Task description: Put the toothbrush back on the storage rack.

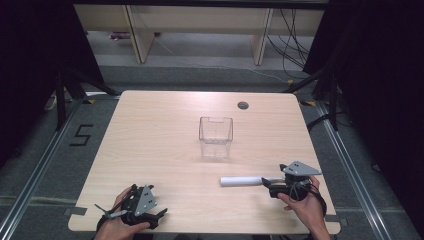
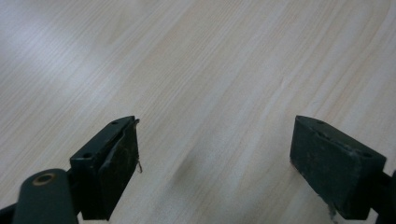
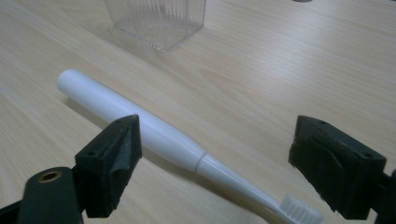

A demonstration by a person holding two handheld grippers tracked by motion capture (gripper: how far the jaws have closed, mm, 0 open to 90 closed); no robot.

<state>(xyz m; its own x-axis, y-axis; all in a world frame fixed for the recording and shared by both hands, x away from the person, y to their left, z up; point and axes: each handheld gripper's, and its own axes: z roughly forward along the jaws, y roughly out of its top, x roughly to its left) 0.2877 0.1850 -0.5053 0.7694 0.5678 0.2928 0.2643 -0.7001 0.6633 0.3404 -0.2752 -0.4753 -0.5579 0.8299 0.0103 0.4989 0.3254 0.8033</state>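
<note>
Item: white electric toothbrush (image 3: 154,133), lying flat on the wooden table (image 1: 160,145), near side of the clear plastic holder (image 1: 216,136). Right gripper (image 3: 215,154): jaws wide, straddling the neck, nothing held; left gripper (image 2: 215,158): wide, empty. Risk: the round handle may roll or slip from a grip on the thin neck.

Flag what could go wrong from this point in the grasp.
The white electric toothbrush lies slantwise between the right gripper's open fingers, its brush head nearest the camera; closing there may grip the thin neck, letting the round handle roll or pivot. The clear plastic square cup looks light and could tip on insertion.
</note>
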